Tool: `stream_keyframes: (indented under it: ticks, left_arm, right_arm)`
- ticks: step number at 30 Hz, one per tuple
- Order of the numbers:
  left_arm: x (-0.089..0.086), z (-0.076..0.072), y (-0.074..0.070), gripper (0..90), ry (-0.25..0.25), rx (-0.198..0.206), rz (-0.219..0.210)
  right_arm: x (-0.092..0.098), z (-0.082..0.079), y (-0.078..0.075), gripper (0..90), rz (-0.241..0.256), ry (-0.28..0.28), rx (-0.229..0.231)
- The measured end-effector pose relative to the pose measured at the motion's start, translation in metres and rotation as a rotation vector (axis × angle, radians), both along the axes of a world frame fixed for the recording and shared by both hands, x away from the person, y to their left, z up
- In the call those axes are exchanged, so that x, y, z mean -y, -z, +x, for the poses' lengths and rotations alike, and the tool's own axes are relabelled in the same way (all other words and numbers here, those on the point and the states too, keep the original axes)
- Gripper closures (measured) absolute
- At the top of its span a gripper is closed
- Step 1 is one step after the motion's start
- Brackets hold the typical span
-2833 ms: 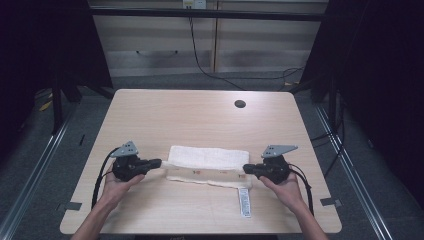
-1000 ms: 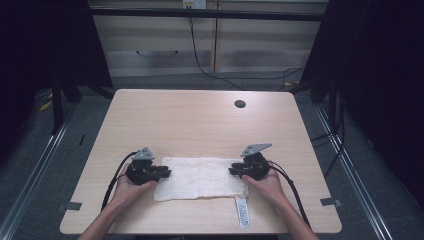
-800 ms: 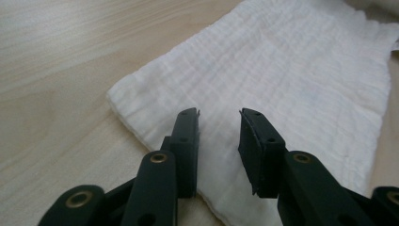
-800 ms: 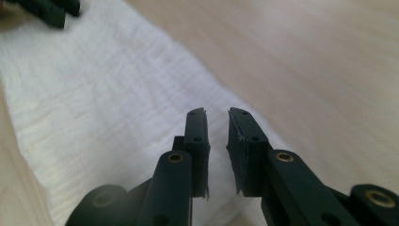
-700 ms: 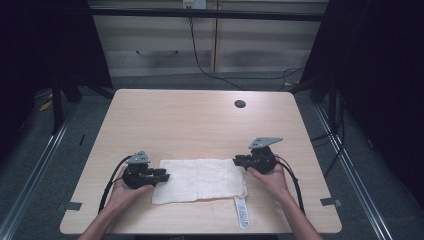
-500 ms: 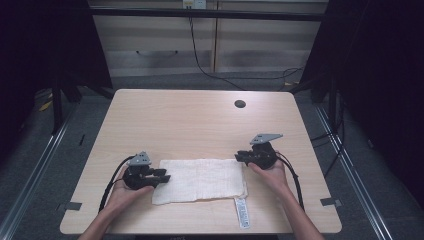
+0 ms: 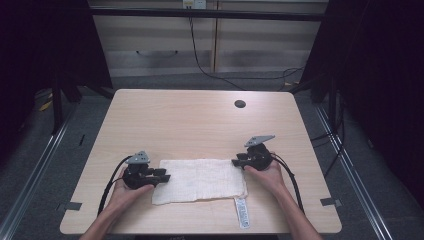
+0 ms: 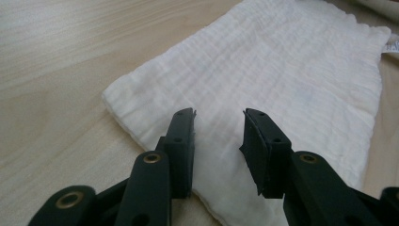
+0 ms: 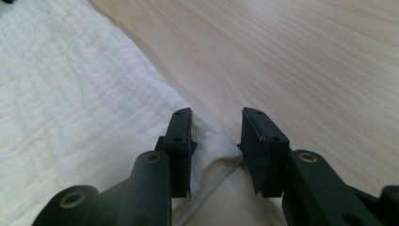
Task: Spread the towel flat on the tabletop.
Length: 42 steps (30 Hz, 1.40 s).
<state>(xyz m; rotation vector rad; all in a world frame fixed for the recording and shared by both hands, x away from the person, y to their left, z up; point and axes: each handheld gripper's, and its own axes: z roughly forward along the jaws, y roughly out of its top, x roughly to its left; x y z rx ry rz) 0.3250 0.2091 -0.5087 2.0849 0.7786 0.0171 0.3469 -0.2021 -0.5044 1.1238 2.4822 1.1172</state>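
Two grippers flank my folded white cloth, which lies flat in the lower middle of the high view on the table, its label strip trailing toward the bottom edge. My left gripper sits at the cloth's left edge with jaws parted and nothing between them. My right gripper sits at the cloth's upper right corner, jaws likewise apart over that corner.

A pale wooden table bears a folded white cloth.
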Motion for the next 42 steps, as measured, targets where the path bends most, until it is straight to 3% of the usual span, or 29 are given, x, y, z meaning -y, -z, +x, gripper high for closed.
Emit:
stream_keyframes:
  ticks: [2,3,5,6,12,14,16,20,21,22,23,24,26,28,29,33,34,37,39,42]
  left_arm:
    - [0.000,0.000,0.000,63.8,0.002,0.000,0.002]
    - [0.000,0.000,0.000,63.6,0.002,-0.002,0.001]
    - [0.000,0.000,0.000,62.5,0.002,-0.003,-0.002]
    - [0.002,-0.002,-0.001,61.5,0.014,0.019,0.012]
    - [0.006,-0.002,-0.007,50.8,0.017,0.003,0.054]
    - [0.004,-0.001,-0.012,49.7,0.006,0.028,0.026]
    - [-0.001,0.004,-0.021,48.5,-0.015,0.025,-0.020]
    - [-0.007,0.020,-0.032,48.4,-0.060,0.059,-0.016]
    - [-0.006,0.024,-0.032,49.0,-0.072,0.065,-0.008]
    - [-0.002,0.030,-0.030,49.9,-0.065,0.094,0.029]
    - [-0.002,0.030,-0.030,53.8,-0.065,0.094,0.029]
    - [-0.001,0.032,-0.029,55.4,-0.078,0.128,0.044]
    - [0.000,0.037,-0.023,55.8,-0.085,0.109,0.032]
    - [0.000,0.042,-0.015,57.6,-0.087,0.096,0.059]
    - [-0.001,0.045,-0.010,57.5,-0.092,0.072,0.044]
    - [-0.001,0.048,-0.004,56.7,-0.096,0.054,0.033]
    - [0.002,0.047,0.000,56.4,-0.069,0.060,0.062]
    - [0.003,0.045,0.000,57.1,-0.048,0.057,0.061]
    - [0.004,0.038,-0.001,62.5,-0.030,0.098,0.098]
    - [0.005,0.034,-0.001,65.2,-0.018,0.120,0.117]
  right_arm:
    - [0.000,0.000,0.000,69.5,-0.003,-0.001,-0.003]
    - [0.001,-0.003,0.000,79.4,-0.002,-0.023,-0.005]
    - [0.001,-0.004,0.000,82.4,0.000,-0.025,-0.005]
    - [0.001,-0.004,0.000,84.9,0.011,-0.028,-0.015]
    - [0.003,-0.003,0.001,86.4,0.033,-0.016,-0.030]
    - [0.003,-0.003,0.001,86.4,0.033,-0.018,-0.028]
    - [0.002,-0.003,0.001,86.4,0.035,-0.018,-0.029]
    - [0.003,-0.003,0.002,86.3,0.050,-0.013,-0.036]
    - [0.003,-0.003,0.002,86.3,0.048,-0.008,-0.037]
    - [0.003,-0.004,0.002,86.3,0.046,-0.002,-0.038]
    - [0.003,-0.004,0.002,86.3,0.046,-0.002,-0.038]
    - [0.003,-0.004,0.002,86.3,0.046,-0.002,-0.039]
    - [0.003,-0.003,0.002,86.3,0.046,-0.004,-0.037]
    - [0.003,-0.003,0.002,86.3,0.047,-0.007,-0.038]
    - [0.004,-0.003,0.002,86.3,0.052,-0.006,-0.040]
    - [0.004,-0.002,0.002,86.3,0.063,-0.001,-0.048]
    - [0.003,-0.003,0.002,86.3,0.050,0.003,-0.044]
    - [0.003,-0.003,0.002,86.3,0.050,0.002,-0.044]
    - [0.004,-0.003,0.002,86.3,0.057,0.001,-0.043]
    - [0.003,-0.003,0.002,86.2,0.054,0.002,-0.042]
